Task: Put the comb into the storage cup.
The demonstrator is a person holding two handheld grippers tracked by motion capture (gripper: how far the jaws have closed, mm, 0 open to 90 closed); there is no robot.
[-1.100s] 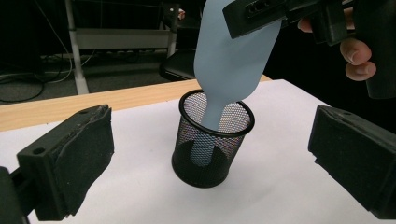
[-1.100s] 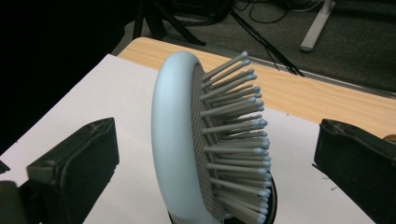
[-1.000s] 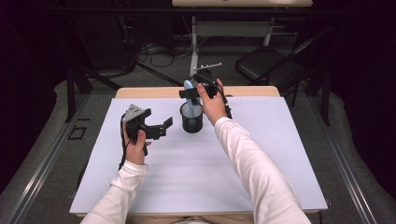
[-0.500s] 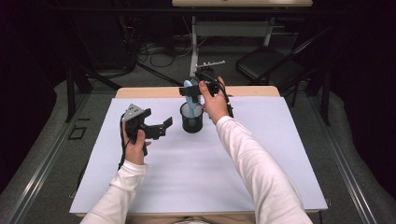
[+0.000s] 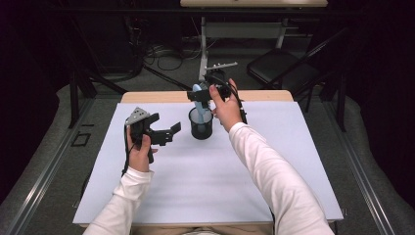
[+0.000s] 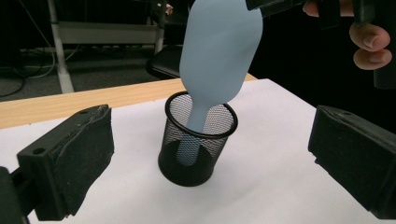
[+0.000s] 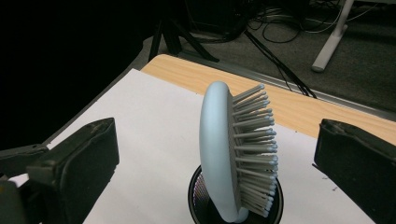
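A light blue hairbrush (image 5: 197, 95) stands handle-down in a black mesh cup (image 5: 201, 125) at the back middle of the white sheet (image 5: 205, 186). Its bristled head (image 7: 250, 149) rises above the cup's rim (image 7: 196, 200). My right gripper (image 5: 205, 86) hovers at the brush's head, open, and its jaws stand wide on either side of the brush (image 7: 217, 140) without touching it. My left gripper (image 5: 165, 128) is held left of the cup, open and empty, and faces the cup (image 6: 198, 154) and the smooth back of the brush (image 6: 217, 51).
The wooden table edge (image 5: 147, 96) runs behind the sheet. Beyond it on the floor are a black chair (image 5: 284, 68), cables and the legs of another table (image 5: 242, 32).
My right hand and gripper have drifted slightly up and away from me over the cup. The brush stays in the cup, and the left gripper has not moved.
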